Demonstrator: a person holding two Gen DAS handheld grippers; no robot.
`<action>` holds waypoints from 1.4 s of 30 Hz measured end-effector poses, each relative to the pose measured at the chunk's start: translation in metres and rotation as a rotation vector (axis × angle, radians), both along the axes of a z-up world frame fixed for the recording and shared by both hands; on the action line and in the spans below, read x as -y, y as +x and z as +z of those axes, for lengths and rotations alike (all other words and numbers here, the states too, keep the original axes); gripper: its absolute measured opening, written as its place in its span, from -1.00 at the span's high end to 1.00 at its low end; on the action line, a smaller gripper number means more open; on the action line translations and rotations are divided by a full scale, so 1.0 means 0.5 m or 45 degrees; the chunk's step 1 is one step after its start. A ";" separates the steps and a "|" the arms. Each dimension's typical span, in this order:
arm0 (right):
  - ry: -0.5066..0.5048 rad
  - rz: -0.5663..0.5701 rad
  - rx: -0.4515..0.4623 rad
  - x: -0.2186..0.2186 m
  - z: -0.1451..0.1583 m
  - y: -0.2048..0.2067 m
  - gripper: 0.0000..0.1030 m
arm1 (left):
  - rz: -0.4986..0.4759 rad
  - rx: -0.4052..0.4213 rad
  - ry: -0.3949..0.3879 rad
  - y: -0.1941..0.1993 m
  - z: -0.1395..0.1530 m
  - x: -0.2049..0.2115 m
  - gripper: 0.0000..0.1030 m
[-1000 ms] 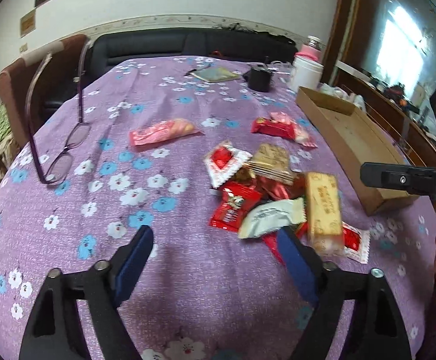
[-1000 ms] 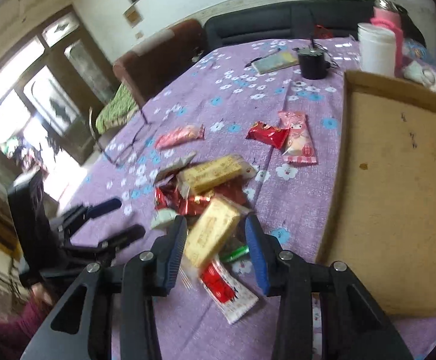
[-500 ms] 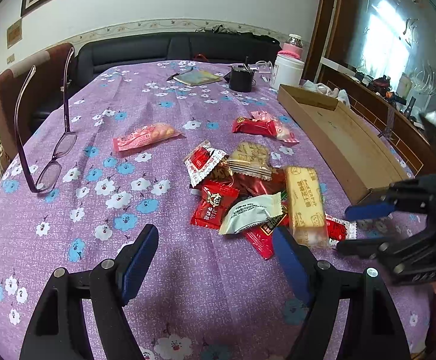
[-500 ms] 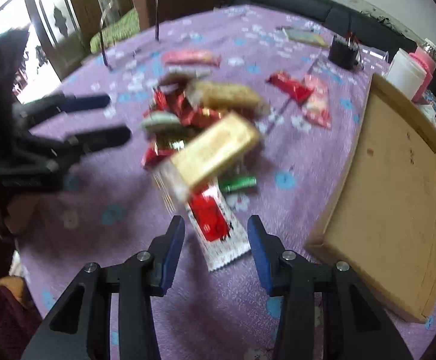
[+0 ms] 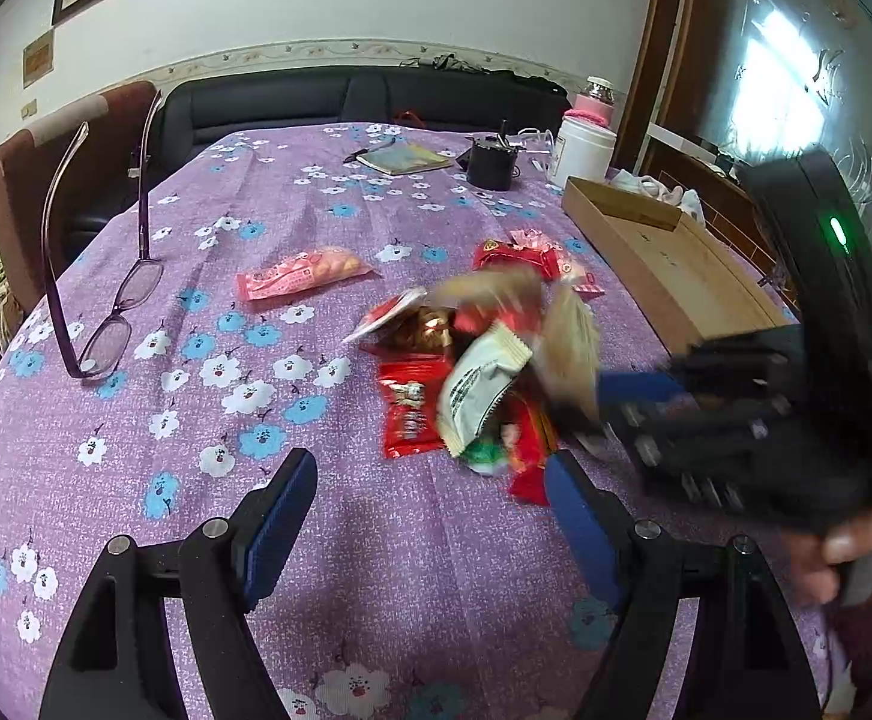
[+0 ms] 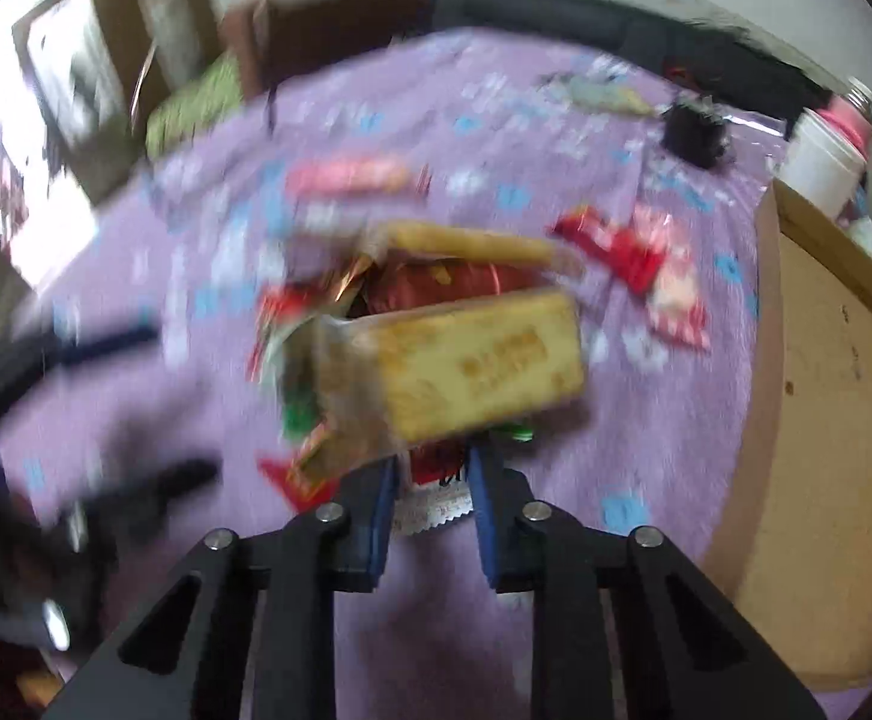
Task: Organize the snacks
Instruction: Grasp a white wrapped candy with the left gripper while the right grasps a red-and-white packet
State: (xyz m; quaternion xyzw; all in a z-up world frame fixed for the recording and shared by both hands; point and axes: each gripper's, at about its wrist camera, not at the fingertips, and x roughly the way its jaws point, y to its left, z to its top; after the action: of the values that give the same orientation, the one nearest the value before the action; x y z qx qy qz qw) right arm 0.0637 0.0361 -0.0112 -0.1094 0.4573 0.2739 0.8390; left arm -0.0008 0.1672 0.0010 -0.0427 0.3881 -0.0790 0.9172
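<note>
1. Since the earlier frame the right gripper [image 6: 432,483] had swung in over the snack pile [image 5: 472,372] and drawn its fingers together.
2. Its fingers were clenched on the clear wrapper end of the yellow cake bar [image 6: 466,360], which stuck out past the tips, tilted; the view was blurred.
3. The left gripper [image 5: 429,510] was released, its fingers wide and empty, the pile just beyond its right finger.
4. The box [image 5: 676,258] lay right of the pile, glasses [image 5: 105,312] far left.
</note>
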 end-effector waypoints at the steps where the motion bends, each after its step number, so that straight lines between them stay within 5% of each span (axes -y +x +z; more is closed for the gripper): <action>1: 0.040 -0.031 0.004 0.008 0.001 0.004 0.66 | 0.003 0.000 -0.001 0.000 0.000 -0.001 -0.59; 11: 0.372 -0.029 -0.117 0.086 0.023 0.016 0.68 | -0.025 0.004 0.019 0.002 0.004 0.017 -0.59; 15: 0.414 -0.007 -0.108 0.096 0.034 0.014 0.73 | -0.044 0.007 0.010 0.004 0.013 0.035 -0.55; 18: 0.418 0.005 -0.093 0.099 0.044 0.007 0.77 | -0.046 -0.036 0.080 0.026 0.004 0.057 -0.28; 25: 0.403 -0.021 -0.130 0.113 0.039 0.015 0.77 | -0.042 -0.130 0.098 0.077 -0.026 0.080 -0.28; 28: 0.381 -0.022 -0.154 0.112 0.033 0.017 0.74 | -0.030 -0.128 0.091 0.083 -0.026 0.087 0.00; 30: 0.372 -0.025 -0.164 0.113 0.027 0.018 0.70 | -0.057 -0.129 0.072 0.077 -0.024 0.091 0.43; 36: 0.310 -0.009 -0.174 0.096 0.011 0.015 0.47 | -0.074 -0.179 -0.012 0.037 -0.014 0.060 0.39; 37: 0.291 -0.006 -0.159 0.091 0.009 0.012 0.38 | -0.059 -0.179 -0.025 0.029 -0.012 0.053 0.30; 39: 0.250 0.007 -0.122 0.080 0.008 0.005 0.29 | -0.044 -0.168 -0.027 0.015 -0.010 0.048 -0.25; 42: 0.191 0.020 -0.061 0.065 0.005 -0.007 0.25 | -0.013 -0.128 0.023 -0.005 -0.012 0.048 -0.33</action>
State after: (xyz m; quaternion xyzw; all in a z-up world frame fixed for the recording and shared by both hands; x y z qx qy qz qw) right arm 0.0603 0.0038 -0.0085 -0.0433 0.4547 0.3164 0.8314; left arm -0.0035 0.1433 -0.0053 -0.0362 0.4347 -0.0779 0.8965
